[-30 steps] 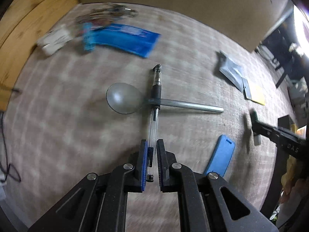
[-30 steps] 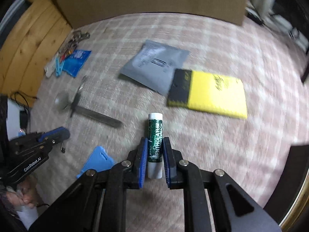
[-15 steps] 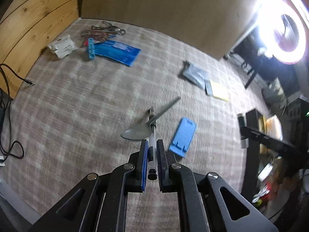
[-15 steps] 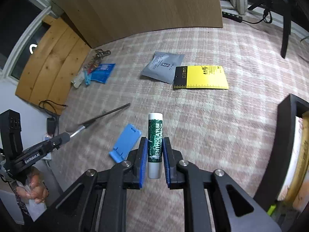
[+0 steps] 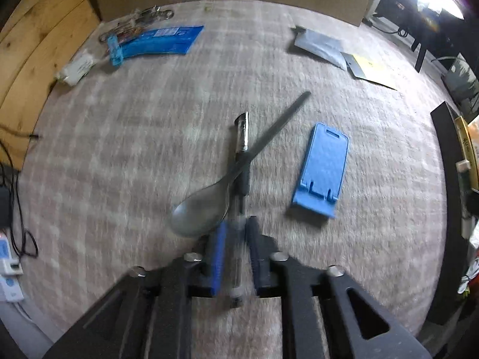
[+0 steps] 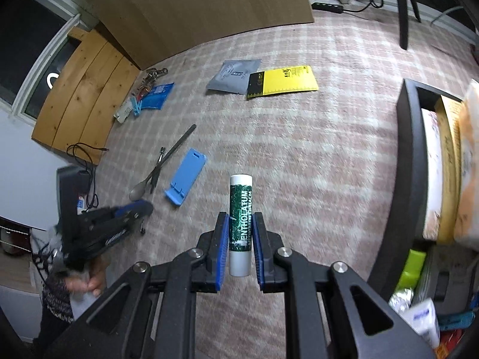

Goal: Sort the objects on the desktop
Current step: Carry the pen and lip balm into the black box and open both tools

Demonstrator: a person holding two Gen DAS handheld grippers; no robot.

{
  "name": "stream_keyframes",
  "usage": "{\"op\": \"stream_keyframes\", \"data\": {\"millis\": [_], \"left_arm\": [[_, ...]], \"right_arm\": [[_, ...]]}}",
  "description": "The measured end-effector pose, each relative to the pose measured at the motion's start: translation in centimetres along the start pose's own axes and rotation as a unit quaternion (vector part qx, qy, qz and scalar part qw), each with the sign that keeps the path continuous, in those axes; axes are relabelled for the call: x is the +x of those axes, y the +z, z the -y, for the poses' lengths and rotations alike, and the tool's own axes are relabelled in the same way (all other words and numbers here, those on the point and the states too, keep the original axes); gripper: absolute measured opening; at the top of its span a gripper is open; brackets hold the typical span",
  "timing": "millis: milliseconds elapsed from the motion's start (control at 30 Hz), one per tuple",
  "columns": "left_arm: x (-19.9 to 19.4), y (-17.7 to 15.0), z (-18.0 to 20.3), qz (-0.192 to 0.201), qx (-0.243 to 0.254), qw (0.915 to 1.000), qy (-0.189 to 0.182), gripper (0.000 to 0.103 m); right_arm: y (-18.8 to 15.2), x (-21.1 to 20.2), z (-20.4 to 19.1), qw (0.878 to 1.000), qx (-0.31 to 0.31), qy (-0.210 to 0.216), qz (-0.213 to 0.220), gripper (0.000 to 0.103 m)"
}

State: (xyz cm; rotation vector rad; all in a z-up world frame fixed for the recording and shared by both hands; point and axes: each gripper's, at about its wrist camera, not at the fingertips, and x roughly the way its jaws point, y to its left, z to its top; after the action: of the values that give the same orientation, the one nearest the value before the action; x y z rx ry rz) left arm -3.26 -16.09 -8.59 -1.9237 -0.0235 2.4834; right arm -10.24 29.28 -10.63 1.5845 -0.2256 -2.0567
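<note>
Left wrist view: my left gripper [image 5: 235, 239] is clamped on a clear pen [image 5: 242, 161] at lower centre; a metal spoon [image 5: 209, 206] lies across it, with a blue phone stand [image 5: 321, 169] to the right.

Right wrist view: my right gripper [image 6: 240, 239] grips a green-labelled white tube [image 6: 240, 218] at centre; a yellow notepad [image 6: 283, 82] lies at upper centre.

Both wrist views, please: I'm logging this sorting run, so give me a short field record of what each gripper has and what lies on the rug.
left gripper: jaws around a clear pen
right gripper: jaws shut on a Mentholatum stick
spoon: on the rug, handle crossing over the pen
blue stand: flat, right of the spoon
far rug: yellow pad beside grey pouch
</note>
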Motion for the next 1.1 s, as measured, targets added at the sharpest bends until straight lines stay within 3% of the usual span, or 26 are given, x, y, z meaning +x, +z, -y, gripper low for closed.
{"op": "stream_keyframes", "data": {"millis": [67,167,433,633,800,1100], "left_arm": [[0.0,0.3,-0.4,-0.008,-0.015,0.9998,-0.013,0.008],[-0.7,-0.2,-1.0,-0.018,-0.043,0.9964,-0.071,0.008],[-6.3,-1.9,2.6,0.000,-0.041,0.9763,-0.212,0.008],[-9.9,-1.5,7.5,0.033,-0.006,0.9745,-0.222,0.008],[-11.3,-1.3,12.4,0.036,0.041,0.9707,-0.234,0.008],[-12.9,-2.6,23.9,0.019,0.135,0.9535,-0.269,0.008]], "right_arm": [[-0.3,-0.6,0.0,1.000,0.000,0.000,0.005,0.016],[-1.0,-1.6,0.0,1.000,0.000,0.002,0.012,0.016],[-2.8,-4.9,1.5,0.999,0.013,0.015,0.031,0.016],[-4.4,-7.8,4.0,0.998,0.033,0.010,0.049,0.016],[-6.0,-11.0,6.5,0.996,0.053,0.001,0.071,0.016],[-10.1,-17.8,13.2,0.987,0.104,-0.046,0.109,0.016]]}}
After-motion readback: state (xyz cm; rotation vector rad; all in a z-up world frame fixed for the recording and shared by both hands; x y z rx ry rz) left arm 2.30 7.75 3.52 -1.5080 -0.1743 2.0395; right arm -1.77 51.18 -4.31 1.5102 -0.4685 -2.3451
